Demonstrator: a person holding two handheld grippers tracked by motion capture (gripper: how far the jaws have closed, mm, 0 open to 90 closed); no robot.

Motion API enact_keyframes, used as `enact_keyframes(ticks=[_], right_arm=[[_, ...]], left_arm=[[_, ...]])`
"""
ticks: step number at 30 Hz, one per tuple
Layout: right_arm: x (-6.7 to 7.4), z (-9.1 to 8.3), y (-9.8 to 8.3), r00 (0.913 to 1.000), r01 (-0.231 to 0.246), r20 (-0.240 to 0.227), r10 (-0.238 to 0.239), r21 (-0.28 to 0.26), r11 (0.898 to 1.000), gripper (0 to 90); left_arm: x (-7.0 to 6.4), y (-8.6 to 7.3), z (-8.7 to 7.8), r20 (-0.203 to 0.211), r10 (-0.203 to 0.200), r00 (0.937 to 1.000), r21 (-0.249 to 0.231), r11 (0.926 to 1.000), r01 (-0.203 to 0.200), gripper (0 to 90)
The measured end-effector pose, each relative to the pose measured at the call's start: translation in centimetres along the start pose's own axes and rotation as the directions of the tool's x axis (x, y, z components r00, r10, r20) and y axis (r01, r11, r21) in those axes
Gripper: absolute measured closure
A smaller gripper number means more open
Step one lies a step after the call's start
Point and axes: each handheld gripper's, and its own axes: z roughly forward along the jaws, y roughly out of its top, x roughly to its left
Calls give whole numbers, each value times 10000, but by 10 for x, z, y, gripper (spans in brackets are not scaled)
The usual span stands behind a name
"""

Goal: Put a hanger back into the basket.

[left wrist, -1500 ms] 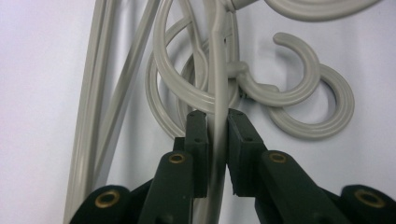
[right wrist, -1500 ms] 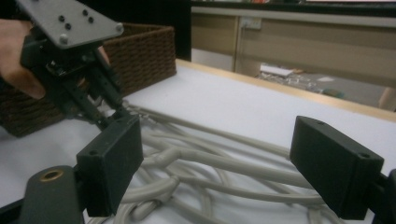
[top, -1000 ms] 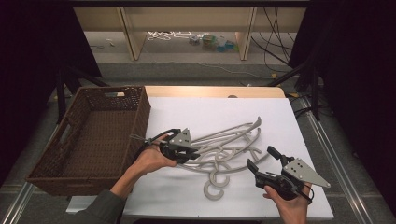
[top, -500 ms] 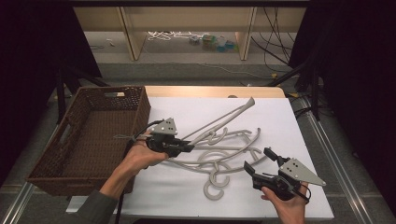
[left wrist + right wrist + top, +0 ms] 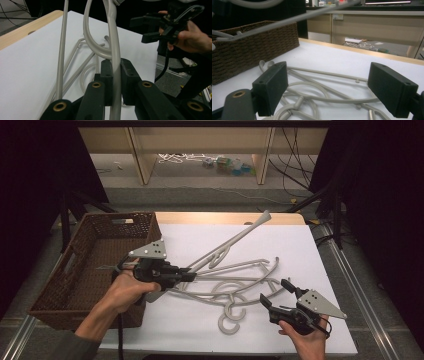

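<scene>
Left gripper (image 5: pixel 192 276), frame centre-left, clamps a hanger (image 5: pixel 235 242) that slants toward upper centre, off the pile (image 5: pixel 235 287). Right gripper (image 5: pixel 275 295), lower right, jaws wide, empty. Basket (image 5: pixel 75 270) at left. Advice: lift until the hook clears the tangle, then swing left over the rim.

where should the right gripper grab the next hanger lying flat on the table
Judging by its pose, the curved hook of the nearest hanger: it juts toward the open right gripper and lies clear of the tangled arms. Come down from above, jaws straddling the hook's thin rod.
</scene>
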Motion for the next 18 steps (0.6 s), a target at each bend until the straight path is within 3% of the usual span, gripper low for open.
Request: enact_keyframes(ticks=[10,18], right_arm=[[1,2,-1,9999,-61,-97,60,-99,9999,172],[1,2,-1,9999,102,-72,-101,190,9998,161]], left_arm=[[0,11,-36,-707,242,9972,-60,9997,-247,818],[14,4,-65,-1679,79,9858,94,9999,-64,818]])
